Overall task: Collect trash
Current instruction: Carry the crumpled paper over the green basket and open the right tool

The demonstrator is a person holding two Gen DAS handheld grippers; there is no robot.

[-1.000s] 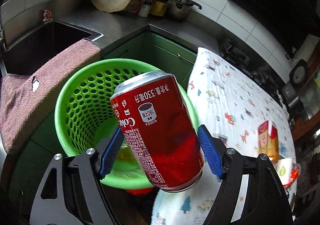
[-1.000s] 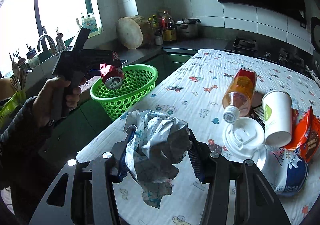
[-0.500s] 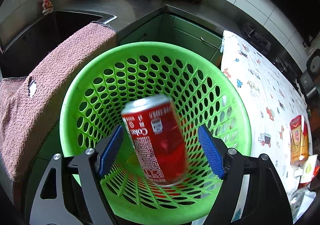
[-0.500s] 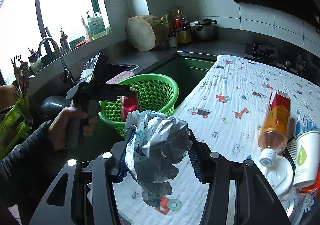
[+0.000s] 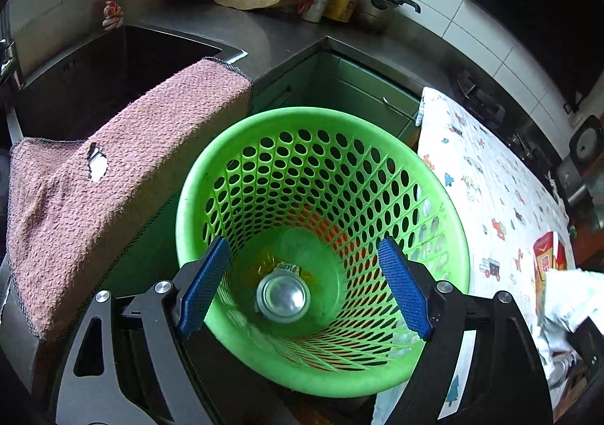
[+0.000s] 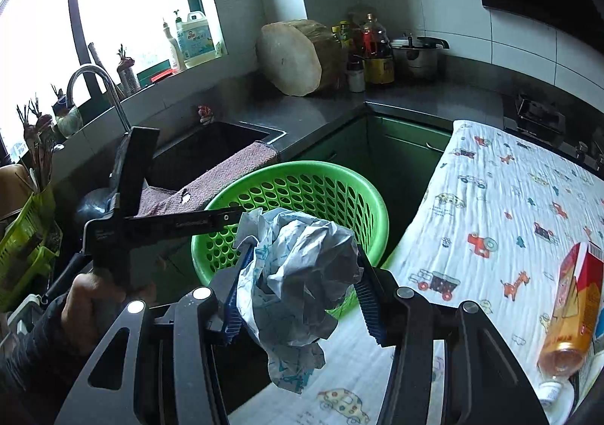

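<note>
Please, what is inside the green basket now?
At the bottom of the green basket a can stands, one silver end up. Something yellowish with a small label lies beside it, unclear. What lies under the can is hidden.

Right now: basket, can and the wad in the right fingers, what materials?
Basket: moulded green plastic, glossy, perforated walls. Can on its bottom: metal, likely aluminium, shiny silver end. Wad: crumpled printed paper or thin wrapper, matte, sharp creases; can't say which.
</note>
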